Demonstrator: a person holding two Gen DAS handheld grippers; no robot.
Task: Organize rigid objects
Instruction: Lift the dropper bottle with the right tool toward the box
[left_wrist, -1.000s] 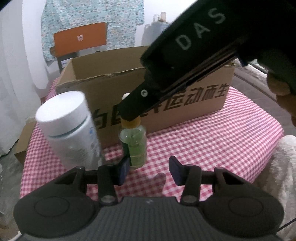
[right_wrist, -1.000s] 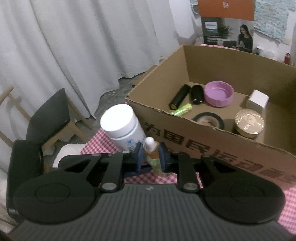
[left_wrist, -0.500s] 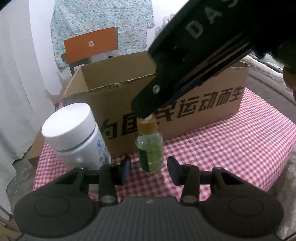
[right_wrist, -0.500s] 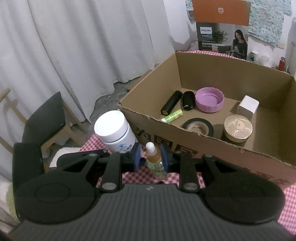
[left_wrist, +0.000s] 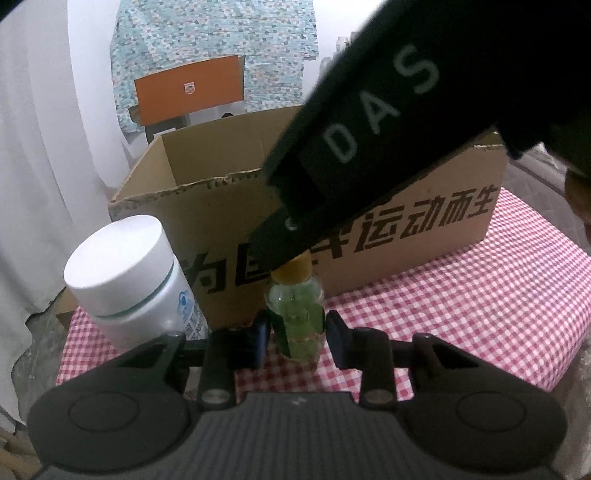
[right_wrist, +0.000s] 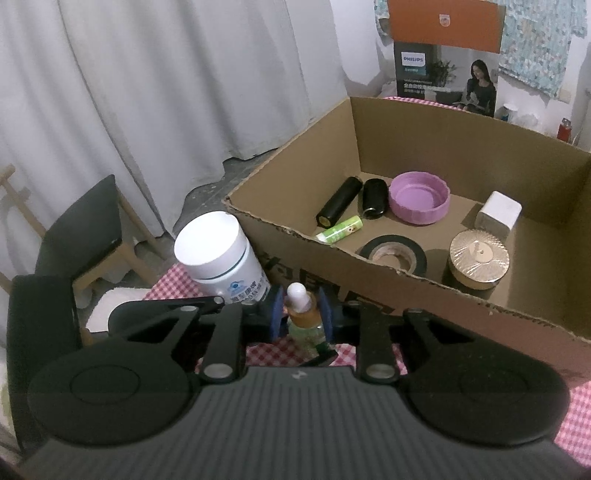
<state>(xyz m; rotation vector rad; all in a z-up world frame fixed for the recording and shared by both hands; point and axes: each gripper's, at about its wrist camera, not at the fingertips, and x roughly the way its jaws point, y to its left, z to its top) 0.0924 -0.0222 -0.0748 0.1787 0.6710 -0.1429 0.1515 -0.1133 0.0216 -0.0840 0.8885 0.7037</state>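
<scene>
A small green dropper bottle (left_wrist: 297, 317) with an orange collar and white tip is held off the checked cloth. My right gripper (right_wrist: 301, 314) is shut on its neck (right_wrist: 299, 310) from above. My left gripper (left_wrist: 297, 336) is open, its pads on either side of the bottle's body, apart from it. A white lidded jar (left_wrist: 133, 284) stands to the left, in front of the cardboard box (left_wrist: 229, 192). The right wrist view shows the jar (right_wrist: 221, 258) and the open box (right_wrist: 480, 122).
Inside the box lie two black cylinders (right_wrist: 340, 201), a green tube (right_wrist: 341, 229), a purple lid (right_wrist: 419, 197), a tape roll (right_wrist: 393, 254), a gold tin (right_wrist: 478, 258) and a white cube (right_wrist: 498, 210). The right gripper's body (left_wrist: 388, 122) crosses the left wrist view. A chair (right_wrist: 81, 225) stands beside the table.
The right gripper has lifted the dropper bottle upward. The left gripper has moved in so its open pads now flank the bottle's body.
</scene>
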